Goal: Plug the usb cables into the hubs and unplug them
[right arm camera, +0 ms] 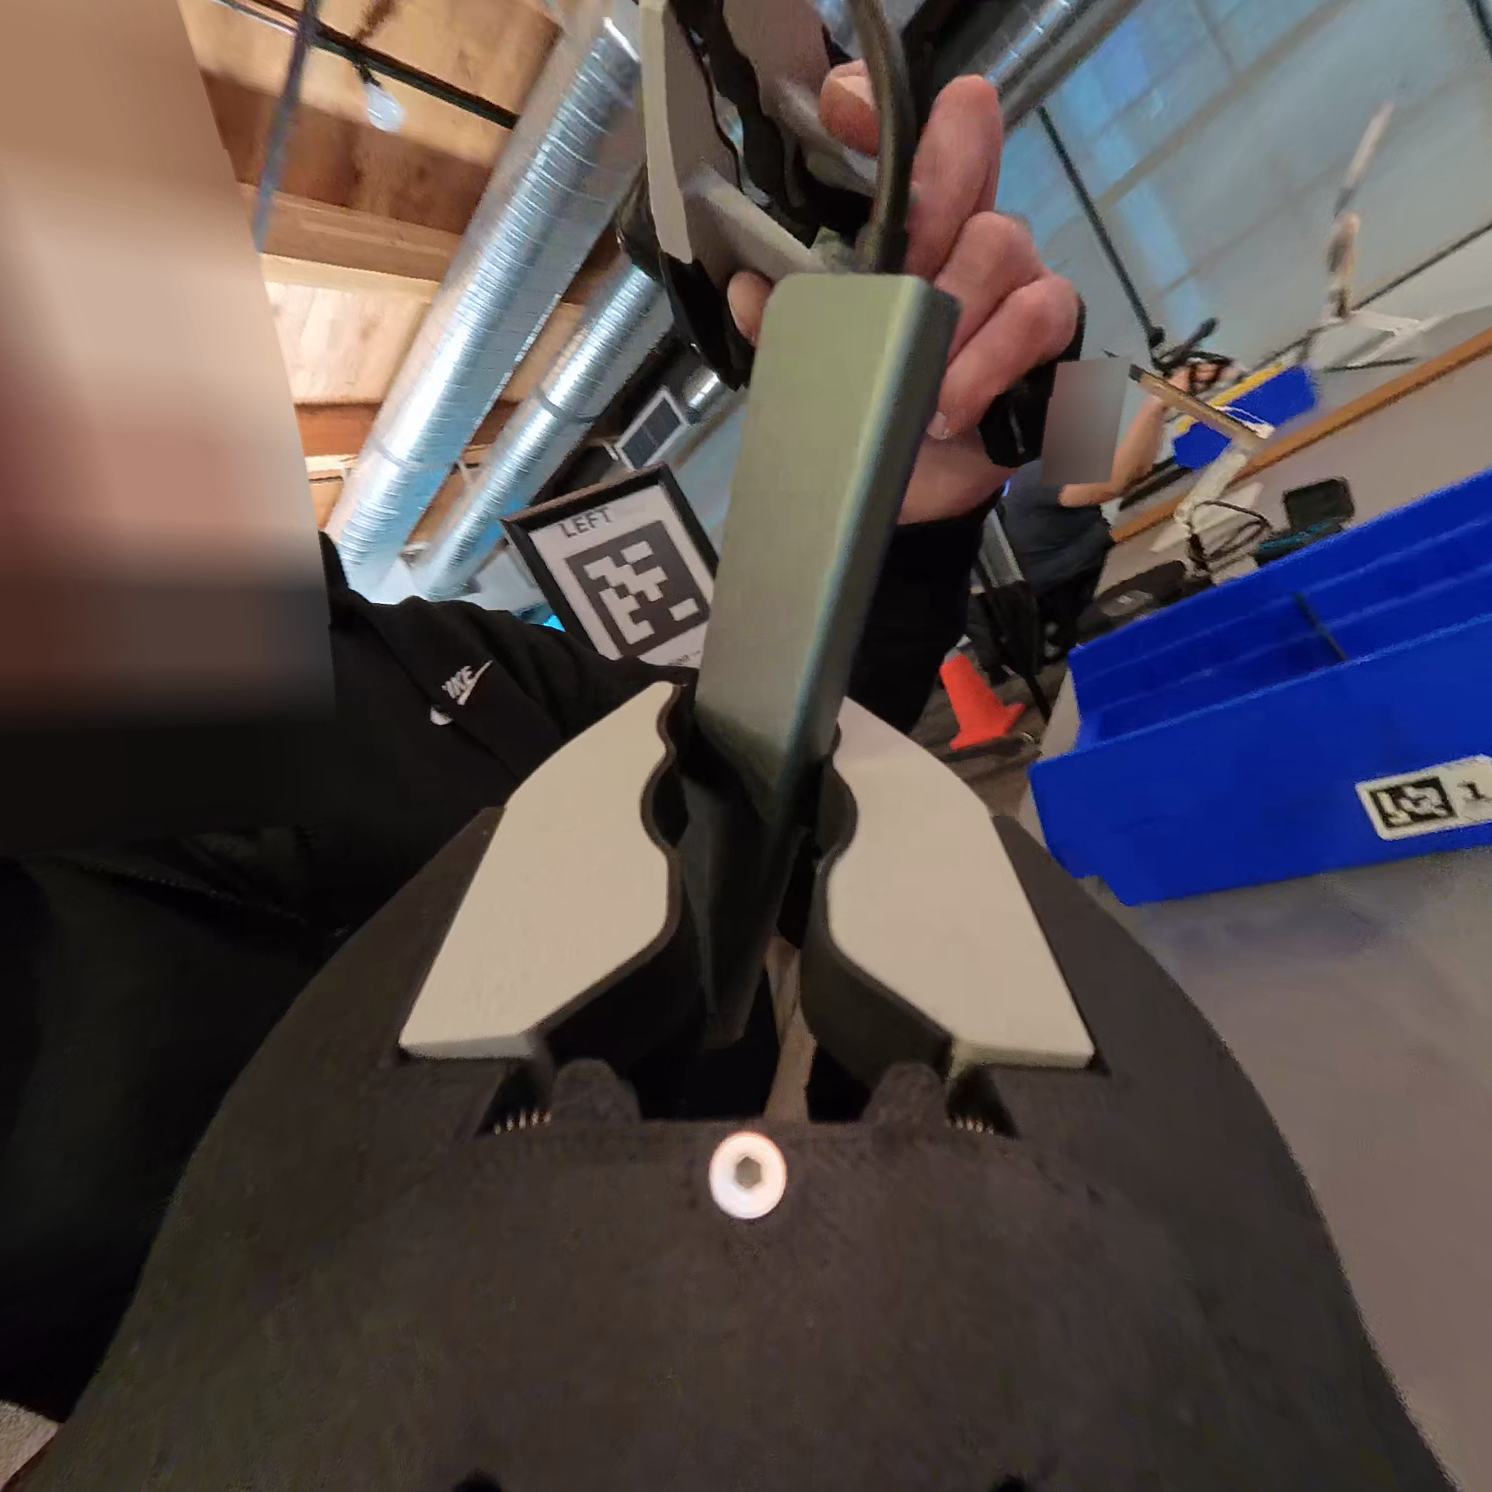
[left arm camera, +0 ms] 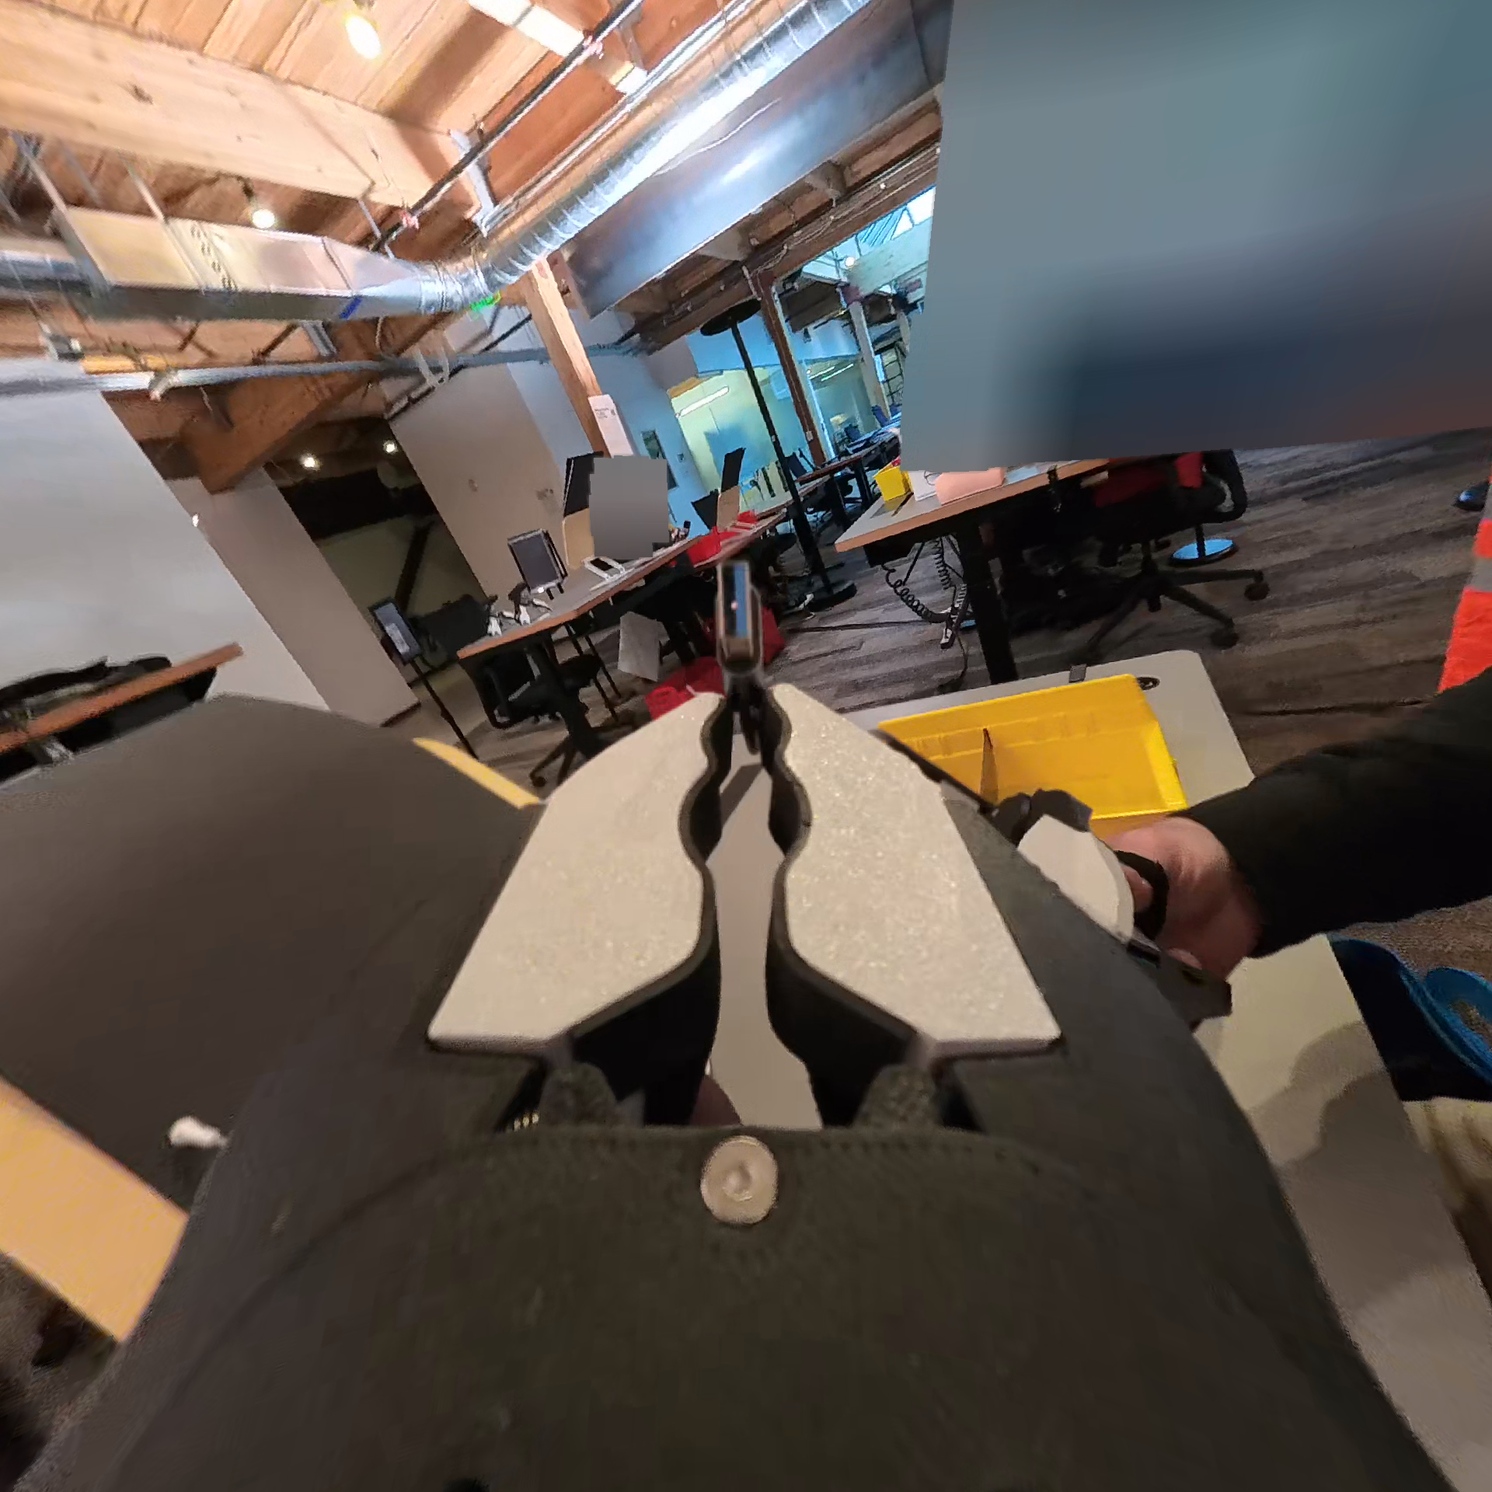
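Observation:
In the left wrist view my left gripper (left arm camera: 747, 704) is shut on a black USB plug whose metal connector (left arm camera: 736, 613) sticks out past the fingertips into open air. In the right wrist view my right gripper (right arm camera: 759, 718) is shut on the near end of a long grey-green USB hub (right arm camera: 815, 517), held tilted upward. The hub's dark cable (right arm camera: 884, 145) leaves its far end. The left gripper (right arm camera: 702, 178), in a person's hand, shows just beyond the hub's far end. The right gripper's body (left arm camera: 1074, 872), in a hand, shows at right in the left view.
A yellow divided bin (left arm camera: 1049, 751) sits on the grey table (left arm camera: 1195, 686) ahead of the left gripper. A blue divided bin (right arm camera: 1292, 710) sits on the table right of the hub. An orange cone (right arm camera: 977, 702) stands on the floor. Desks and chairs fill the room behind. The gap from one gripper's tips to the other's is roughly 15 centimeters.

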Demonstrator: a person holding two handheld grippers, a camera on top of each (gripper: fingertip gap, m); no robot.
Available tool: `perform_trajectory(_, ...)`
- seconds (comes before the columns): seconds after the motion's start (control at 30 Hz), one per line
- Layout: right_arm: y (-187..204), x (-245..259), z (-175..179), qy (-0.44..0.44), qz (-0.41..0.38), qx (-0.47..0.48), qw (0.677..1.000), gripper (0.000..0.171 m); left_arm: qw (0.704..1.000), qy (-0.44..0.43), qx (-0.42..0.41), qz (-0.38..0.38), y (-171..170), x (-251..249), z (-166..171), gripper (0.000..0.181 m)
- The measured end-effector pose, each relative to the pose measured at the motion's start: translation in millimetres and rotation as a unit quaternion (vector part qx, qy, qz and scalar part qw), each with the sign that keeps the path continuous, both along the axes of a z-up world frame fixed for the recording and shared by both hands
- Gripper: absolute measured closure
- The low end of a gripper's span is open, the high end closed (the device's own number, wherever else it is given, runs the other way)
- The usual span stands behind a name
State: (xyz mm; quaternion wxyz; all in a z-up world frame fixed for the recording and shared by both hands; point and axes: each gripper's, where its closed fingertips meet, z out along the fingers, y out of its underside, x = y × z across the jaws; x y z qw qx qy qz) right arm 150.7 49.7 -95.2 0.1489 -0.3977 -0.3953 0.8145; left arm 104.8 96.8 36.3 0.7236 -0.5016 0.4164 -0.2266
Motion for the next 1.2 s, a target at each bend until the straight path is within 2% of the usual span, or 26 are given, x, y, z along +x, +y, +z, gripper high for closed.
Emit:
perform_trajectory(0.1, 8.8, -5.3, -7.5, -0.034, -0.044, 0.015, 0.998, 0.146, 0.999, -0.022, -0.043, 0.021, 9.5, -15.8, -15.1, 0.173)
perform_trajectory(0.17, 15.7, -7.9, -12.5, -0.060, -0.083, 0.037, 0.994, 0.146, 0.995, -0.022, -0.083, 0.056, 20.4, -24.4, -33.5, 0.160)
perform_trajectory(0.23, 24.3, -10.9, -18.9, -0.093, -0.125, 0.054, 0.986, 0.146, 0.978, -0.026, -0.176, 0.108, 39.7, -32.4, -67.8, 0.152)
perform_trajectory(0.27, 27.4, -12.0, -22.5, -0.107, -0.141, 0.063, 0.982, 0.147, 0.967, -0.024, -0.228, 0.109, 45.1, -30.1, -89.2, 0.143)
perform_trajectory(0.3, 29.7, -13.3, -26.6, -0.120, -0.155, 0.074, 0.978, 0.147, 0.959, -0.029, -0.266, 0.094, 46.0, -24.0, -106.6, 0.135)
perform_trajectory(0.43, 38.3, -18.8, -44.5, -0.173, -0.199, 0.112, 0.958, 0.147, 0.930, -0.069, -0.362, 0.013, 36.2, 11.7, -144.8, 0.137)
perform_trajectory(0.53, 39.9, -21.9, -58.4, -0.207, -0.211, 0.131, 0.946, 0.161, 0.925, -0.062, -0.374, -0.025, 27.8, 35.1, -151.6, 0.133)
perform_trajectory(0.63, 35.6, -26.3, -66.3, -0.223, -0.205, 0.149, 0.941, 0.162, 0.930, -0.033, -0.366, -0.026, 24.4, 46.9, -159.5, 0.131)
perform_trajectory(0.77, 30.4, -31.3, -74.5, -0.240, -0.192, 0.158, 0.938, 0.165, 0.936, -0.007, -0.350, -0.029, 20.3, 54.9, -168.7, 0.144)
perform_trajectory(0.8, 28.6, -32.6, -76.5, -0.244, -0.187, 0.160, 0.938, 0.160, 0.938, -0.001, -0.345, -0.036, 17.7, 57.7, -169.5, 0.146)
perform_trajectory(0.93, 20.0, -34.7, -84.6, -0.265, -0.147, 0.148, 0.941, 0.161, 0.935, 0.030, -0.344, -0.075, 6.5, 67.2, -175.9, 0.159)
perform_trajectory(1.0, 19.1, -34.5, -88.1, -0.271, -0.143, 0.150, 0.940, 0.166, 0.934, 0.025, -0.346, -0.083, 4.4, 68.5, -176.9, 0.163)
perform_trajectory(1.2, 18.7, -35.0, -91.7, -0.280, -0.140, 0.158, 0.936, 0.159, 0.930, -0.002, -0.356, -0.088, 5.9, 64.1, -176.4, 0.170)
